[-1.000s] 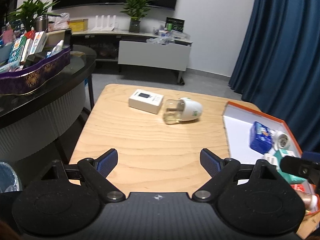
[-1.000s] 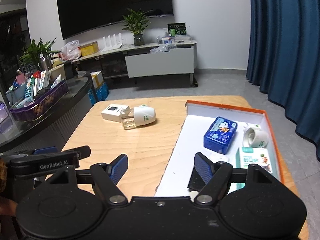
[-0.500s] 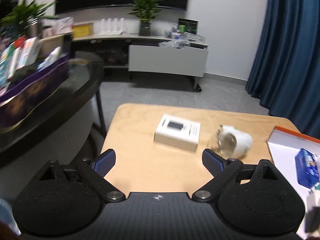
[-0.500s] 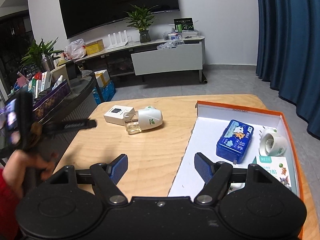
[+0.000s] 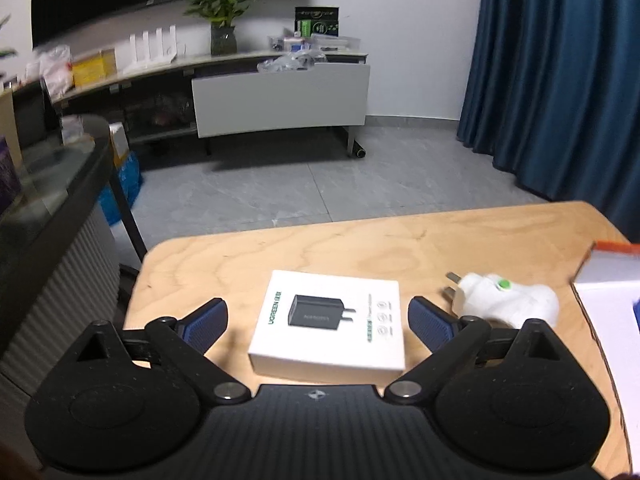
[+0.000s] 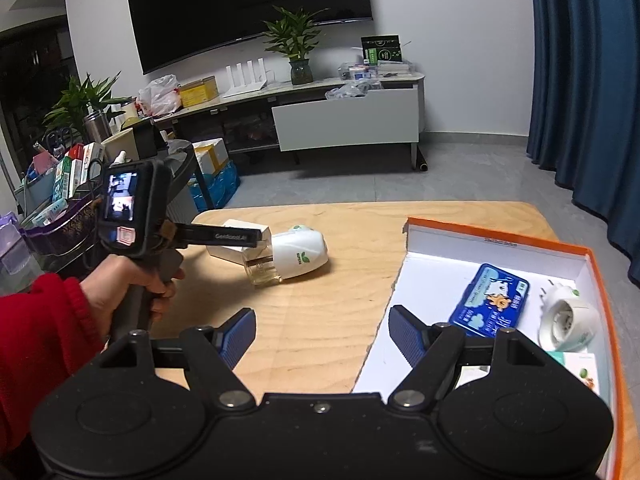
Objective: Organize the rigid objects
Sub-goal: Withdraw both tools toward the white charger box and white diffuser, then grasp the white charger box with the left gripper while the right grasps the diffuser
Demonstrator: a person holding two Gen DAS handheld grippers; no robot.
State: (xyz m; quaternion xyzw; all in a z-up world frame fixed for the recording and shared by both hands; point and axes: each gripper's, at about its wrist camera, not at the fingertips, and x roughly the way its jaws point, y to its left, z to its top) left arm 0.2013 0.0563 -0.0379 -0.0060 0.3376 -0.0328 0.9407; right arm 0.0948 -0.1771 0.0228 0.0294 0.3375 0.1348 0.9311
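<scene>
A white charger box (image 5: 330,320) lies flat on the wooden table (image 5: 360,244). My left gripper (image 5: 318,322) is open with its jaws on either side of the box, not touching it. A white plug-in repellent device (image 5: 508,300) with a clear bottle lies on its side just right of the box; it also shows in the right wrist view (image 6: 294,256). My right gripper (image 6: 322,334) is open and empty over the table's near edge, beside the orange-rimmed tray (image 6: 496,236). The left gripper (image 6: 256,240) shows there at the box (image 6: 240,226).
The tray holds a blue tin (image 6: 490,300), a white plug device (image 6: 568,322) and a green-printed carton (image 6: 580,368). A dark glass side table (image 5: 52,184) stands left of the wooden table. A TV cabinet (image 6: 344,120) and blue curtains (image 5: 560,80) lie beyond.
My left gripper has moved forward and left across the table until the charger box lies between its open jaws. My right gripper has edged slightly forward and stays open.
</scene>
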